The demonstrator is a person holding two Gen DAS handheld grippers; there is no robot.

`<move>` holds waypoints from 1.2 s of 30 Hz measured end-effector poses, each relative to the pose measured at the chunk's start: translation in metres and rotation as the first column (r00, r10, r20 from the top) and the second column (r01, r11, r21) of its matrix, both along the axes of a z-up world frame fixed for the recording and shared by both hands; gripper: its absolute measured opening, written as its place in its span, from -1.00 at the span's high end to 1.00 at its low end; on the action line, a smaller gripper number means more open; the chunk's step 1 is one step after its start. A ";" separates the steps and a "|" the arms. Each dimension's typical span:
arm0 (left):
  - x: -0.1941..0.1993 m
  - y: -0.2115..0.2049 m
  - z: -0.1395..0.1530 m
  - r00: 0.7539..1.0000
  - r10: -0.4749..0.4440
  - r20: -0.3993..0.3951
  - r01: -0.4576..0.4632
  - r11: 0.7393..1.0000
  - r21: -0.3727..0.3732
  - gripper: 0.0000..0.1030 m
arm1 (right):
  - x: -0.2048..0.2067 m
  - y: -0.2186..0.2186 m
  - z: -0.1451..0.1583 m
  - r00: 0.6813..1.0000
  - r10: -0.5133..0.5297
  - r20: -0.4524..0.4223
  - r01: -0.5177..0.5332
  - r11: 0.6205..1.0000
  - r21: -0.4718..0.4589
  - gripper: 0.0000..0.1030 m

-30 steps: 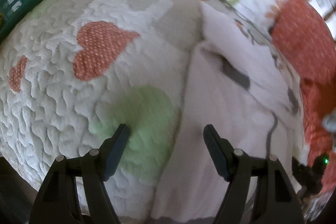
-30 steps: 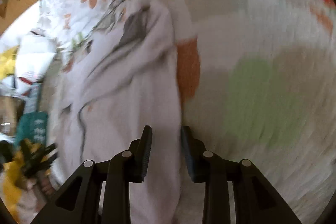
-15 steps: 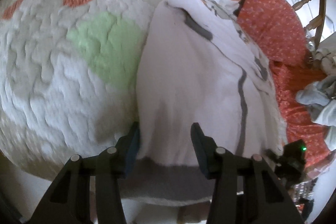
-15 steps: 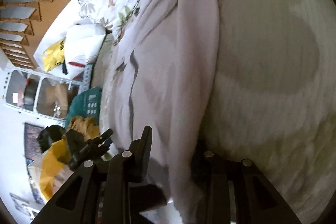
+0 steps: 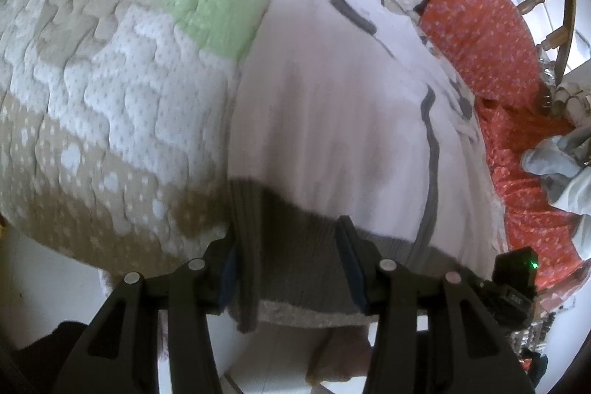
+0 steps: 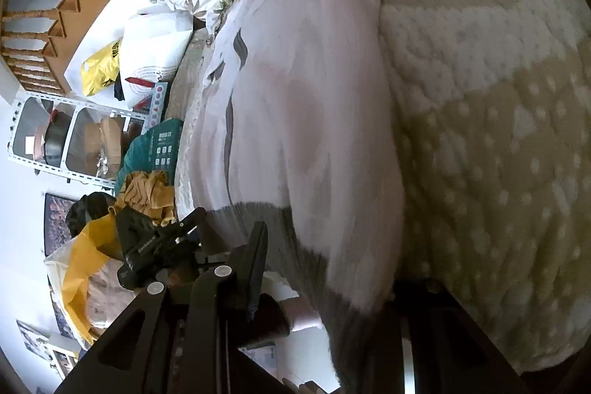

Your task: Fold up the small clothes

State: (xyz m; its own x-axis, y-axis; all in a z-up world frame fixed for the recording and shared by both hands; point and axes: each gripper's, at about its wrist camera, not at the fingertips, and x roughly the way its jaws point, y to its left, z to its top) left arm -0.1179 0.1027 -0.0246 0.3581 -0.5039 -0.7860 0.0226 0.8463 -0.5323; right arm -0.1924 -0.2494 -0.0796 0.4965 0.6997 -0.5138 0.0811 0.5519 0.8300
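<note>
The white top (image 5: pixel 332 120) lies lengthwise on the quilted bed (image 5: pixel 110 91), its grey ribbed hem (image 5: pixel 295 246) hanging just over the bed's near edge. The left claw (image 5: pixel 288 264) straddles that hem near its left corner; its jaws stand apart with the ribbing between them, not yet pinched. The right claw (image 6: pixel 325 276) is at the hem's other end (image 6: pixel 332 290); one finger (image 6: pixel 258 253) shows to the left of the cloth, while the other is hidden behind the fabric and in shadow, so whether it grips cannot be told.

The step in hand looks like taking both hem corners so the bottom can be carried up toward the collar. To do it well, each claw should bite into the ribbed band itself, catching both layers, not the thin white cloth above. The two grips should sit level and evenly spaced so the fold line runs straight. A lift with light tension between the claws should keep the middle from sagging or dragging the quilt.
</note>
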 end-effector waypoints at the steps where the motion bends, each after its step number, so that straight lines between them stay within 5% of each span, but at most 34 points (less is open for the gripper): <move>1: -0.001 -0.001 -0.002 1.000 -0.002 -0.008 0.002 1.000 0.003 0.08 | 0.001 0.003 0.001 1.000 -0.004 0.000 0.004 1.000 -0.004 0.39; 2: -0.003 -0.003 -0.004 1.000 -0.006 -0.019 0.006 1.000 0.012 0.16 | 0.000 0.005 0.001 1.000 -0.010 -0.001 0.010 1.000 -0.010 0.41; 4: -0.004 -0.008 -0.008 0.999 -0.002 -0.045 0.005 0.997 0.072 0.64 | -0.004 0.006 0.001 1.000 -0.025 -0.003 0.025 0.999 -0.033 0.53; 6: -0.003 -0.008 -0.007 0.998 0.012 -0.059 -0.008 0.997 0.071 0.82 | -0.007 0.010 0.002 0.999 -0.045 -0.009 0.044 0.996 -0.083 0.86; 11: -0.005 0.014 0.025 0.995 0.092 -0.043 -0.092 0.996 -0.006 0.85 | -0.011 0.002 0.021 0.998 -0.067 0.007 0.067 0.982 -0.178 0.92; 18: -0.063 0.027 0.080 0.991 0.099 0.089 -0.092 0.992 -0.088 0.90 | -0.048 -0.013 0.074 0.994 -0.027 0.103 0.042 0.989 -0.144 0.92; 23: -0.085 0.031 0.060 0.990 0.123 0.064 -0.119 0.991 -0.059 0.90 | -0.073 -0.012 0.061 0.998 0.038 0.049 -0.030 0.986 -0.161 0.92; 27: -0.071 0.043 0.053 0.986 0.166 0.020 -0.163 0.981 -0.104 0.90 | -0.069 -0.013 0.050 0.999 0.040 0.009 -0.038 0.983 -0.178 0.92; 36: 0.047 0.017 0.109 0.975 0.163 0.148 -0.154 0.985 -0.073 0.90 | 0.000 -0.019 0.131 0.988 0.044 0.150 -0.001 0.962 -0.274 0.92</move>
